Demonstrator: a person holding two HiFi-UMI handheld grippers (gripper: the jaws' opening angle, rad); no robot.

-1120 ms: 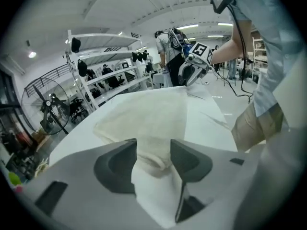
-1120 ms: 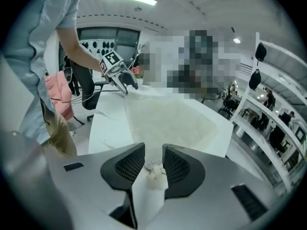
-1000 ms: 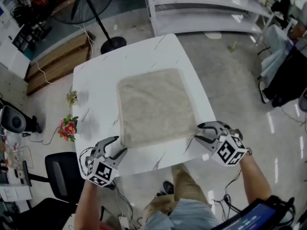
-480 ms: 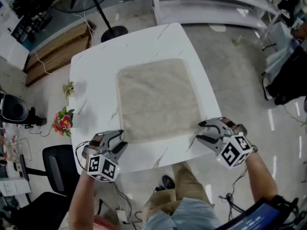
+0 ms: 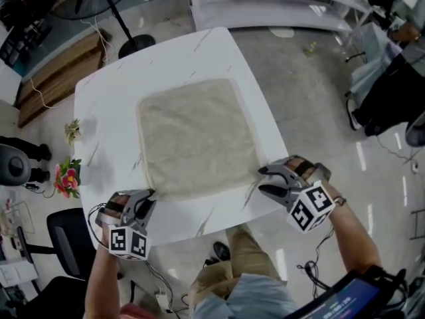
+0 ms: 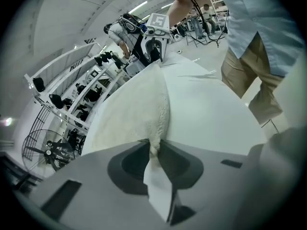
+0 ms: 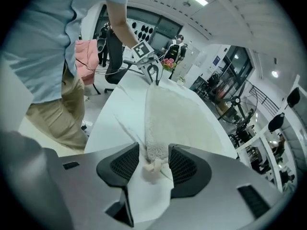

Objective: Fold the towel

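Item one, my left gripper [image 6: 153,145]: its jaws have just been closing and are now clamped on the near-left corner of the towel [image 5: 196,135], with terry pile bunched between the pads and a raised ridge of cloth running away from them. Item two, my right gripper [image 7: 153,150]: its jaws have just been opening and now stand apart. The towel's near-right corner, with a small knotted tag, lies between them, and neither pad presses on it. Both grippers point down and forward at the near edge of the table [image 5: 106,118], each with its marker cube toward me. Item three, the towel: beige, roughly square, spread in a single layer on the table top. Its near edge runs from one gripper to the other and its far edge lies well short of the table's far side. Item four, the table: white with grey veining and rounded corners, nothing on it but the towel. Surroundings, on the floor: my khaki trousers [image 5: 246,251] below the near edge, a black office chair [image 5: 70,241] near my left arm, pink flowers [image 5: 63,178] beside the table's left side, a fan's round base [image 5: 136,44] and wooden boards [image 5: 53,78] at far left, and a white shelving rack [image 5: 265,5] beyond the far edge.
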